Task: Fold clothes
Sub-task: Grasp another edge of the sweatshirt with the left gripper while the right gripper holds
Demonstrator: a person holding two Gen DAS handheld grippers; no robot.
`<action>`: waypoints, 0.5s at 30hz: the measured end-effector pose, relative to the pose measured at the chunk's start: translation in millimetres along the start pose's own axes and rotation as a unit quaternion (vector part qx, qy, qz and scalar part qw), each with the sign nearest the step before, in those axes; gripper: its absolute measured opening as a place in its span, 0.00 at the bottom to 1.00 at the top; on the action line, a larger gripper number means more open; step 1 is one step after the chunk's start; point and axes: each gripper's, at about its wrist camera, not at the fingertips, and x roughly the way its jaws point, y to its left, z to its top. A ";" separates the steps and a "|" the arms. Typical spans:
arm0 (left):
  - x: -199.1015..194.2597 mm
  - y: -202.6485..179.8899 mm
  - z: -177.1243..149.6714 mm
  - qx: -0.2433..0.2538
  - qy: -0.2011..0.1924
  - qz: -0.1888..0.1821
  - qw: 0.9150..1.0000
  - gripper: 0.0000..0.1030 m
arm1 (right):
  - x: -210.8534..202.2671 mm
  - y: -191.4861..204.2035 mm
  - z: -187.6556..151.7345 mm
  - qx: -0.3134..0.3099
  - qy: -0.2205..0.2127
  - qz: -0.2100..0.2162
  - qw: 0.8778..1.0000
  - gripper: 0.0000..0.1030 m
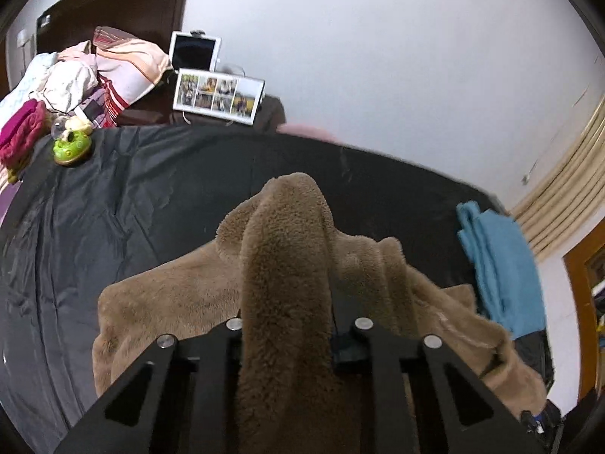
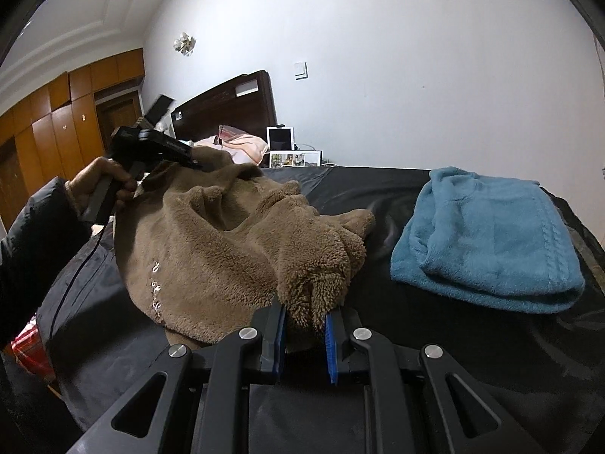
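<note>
A brown fleece garment (image 2: 211,249) is being held up off a black sheet (image 2: 378,196) covering the bed, bunched and draped between the two grippers. In the right wrist view, the right gripper (image 2: 304,321) is seen at six o'clock, and a thick fold of the fleece is being pinched between its blue pads (image 2: 329,336); the jaws are being kept closed on that fold. At nine o'clock in the same view, the left gripper (image 2: 196,162) is being gripped by a hand (image 2: 102,185) emerging from a dark sleeve (image 2: 34,234), and its tip is buried in the upper edge of the brown garment.

In the left wrist view, a tall hump of the same fleece (image 1: 287,265) is being carried between the left gripper's arms, rising from six o'clock toward the centre and hiding the fingertips; the jaws are drawn in around it and the cloth is being clamped.

A blue fleece garment (image 2: 487,234), already folded, is lying on the black sheet at three o'clock in the right wrist view, well apart from the brown one. Farther back, toward eleven o'clock in the left wrist view, a green toy (image 1: 72,147), a photo frame (image 1: 217,96), a tablet (image 1: 194,53) and striped pillows (image 1: 124,72) are being shown near the dark headboard (image 2: 227,102)
</note>
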 end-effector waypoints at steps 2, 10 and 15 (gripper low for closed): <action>-24.5 2.3 -8.5 0.000 -0.026 0.001 1.000 0.23 | -1.3 0.3 0.9 0.002 -0.002 0.000 1.000 0.17; -126.0 40.2 -74.3 -0.025 -0.123 -0.002 0.992 0.23 | 0.7 9.7 3.2 -0.003 -0.003 0.012 1.000 0.17; -147.8 73.5 -135.0 -0.050 -0.123 0.002 0.991 0.23 | 8.4 20.5 3.9 -0.022 0.007 0.030 0.999 0.17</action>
